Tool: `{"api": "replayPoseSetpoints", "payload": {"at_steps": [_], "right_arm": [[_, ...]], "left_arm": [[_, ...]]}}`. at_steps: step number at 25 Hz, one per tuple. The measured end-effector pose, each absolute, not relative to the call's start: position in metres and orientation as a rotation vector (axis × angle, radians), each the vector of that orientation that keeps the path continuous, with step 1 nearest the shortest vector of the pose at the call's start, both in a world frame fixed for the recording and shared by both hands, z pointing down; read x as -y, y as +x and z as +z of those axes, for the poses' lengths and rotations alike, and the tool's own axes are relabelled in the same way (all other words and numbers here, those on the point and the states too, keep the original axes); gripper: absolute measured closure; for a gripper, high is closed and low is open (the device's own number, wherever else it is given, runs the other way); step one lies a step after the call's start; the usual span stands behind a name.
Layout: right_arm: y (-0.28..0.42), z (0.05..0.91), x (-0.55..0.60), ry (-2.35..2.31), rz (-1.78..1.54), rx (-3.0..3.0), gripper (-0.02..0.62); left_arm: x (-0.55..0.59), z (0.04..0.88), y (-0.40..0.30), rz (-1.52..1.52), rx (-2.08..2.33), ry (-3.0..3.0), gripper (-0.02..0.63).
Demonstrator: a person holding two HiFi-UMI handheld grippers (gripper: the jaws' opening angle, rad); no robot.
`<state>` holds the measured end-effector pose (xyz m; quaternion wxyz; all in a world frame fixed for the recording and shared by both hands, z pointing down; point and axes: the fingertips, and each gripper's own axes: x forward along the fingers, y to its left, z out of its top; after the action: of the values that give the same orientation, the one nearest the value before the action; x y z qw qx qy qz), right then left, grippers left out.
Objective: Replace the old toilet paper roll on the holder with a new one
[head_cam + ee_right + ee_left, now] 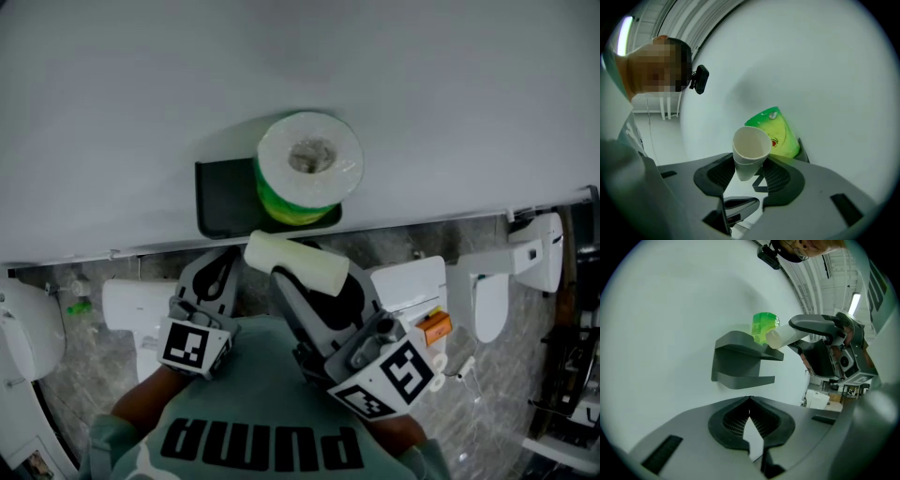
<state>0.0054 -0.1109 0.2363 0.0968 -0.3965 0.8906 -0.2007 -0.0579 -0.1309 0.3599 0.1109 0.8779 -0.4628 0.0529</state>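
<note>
A dark grey holder (214, 199) is fixed to the white wall. A new toilet roll (309, 169) in green wrap stands on its top shelf. The left gripper view shows this holder (740, 363) with the green roll (764, 326) behind it. My right gripper (302, 279) is shut on an empty pale cardboard tube (295, 261), held just below the holder and clear of it. In the right gripper view the tube (750, 150) sits crosswise between the jaws, the green roll (782, 133) beyond. My left gripper (220, 272) hangs beside it, jaws shut on nothing, fingertips (749, 401) meeting.
White toilets (506, 281) and a white box (411, 286) with an orange part (436, 328) stand on the grey floor below the wall's edge. Another white fixture (21, 333) is at the far left. A shelf rack (567, 375) is at the right.
</note>
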Motion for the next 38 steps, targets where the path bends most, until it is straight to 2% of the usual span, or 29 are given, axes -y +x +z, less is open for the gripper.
{"api": "replayPoseSetpoints", "payload": {"at_steps": [14, 25, 38], "right_arm": [[-0.06, 0.205, 0.145, -1.573, -0.14, -2.862, 0.407], [-0.078, 0.215, 0.167, -1.859, -0.16, -2.938, 0.407], [-0.079, 0.223, 0.178, -1.969, -0.275, -2.947, 0.407]], "left_arm": [[0.138, 0.364, -0.113, 0.062, 1.339, 2.548, 0.603], [0.148, 0.365, -0.131, 0.005, 1.265, 2.556, 0.603], [0.153, 0.374, -0.138, -0.028, 1.19, 2.554, 0.603]]}}
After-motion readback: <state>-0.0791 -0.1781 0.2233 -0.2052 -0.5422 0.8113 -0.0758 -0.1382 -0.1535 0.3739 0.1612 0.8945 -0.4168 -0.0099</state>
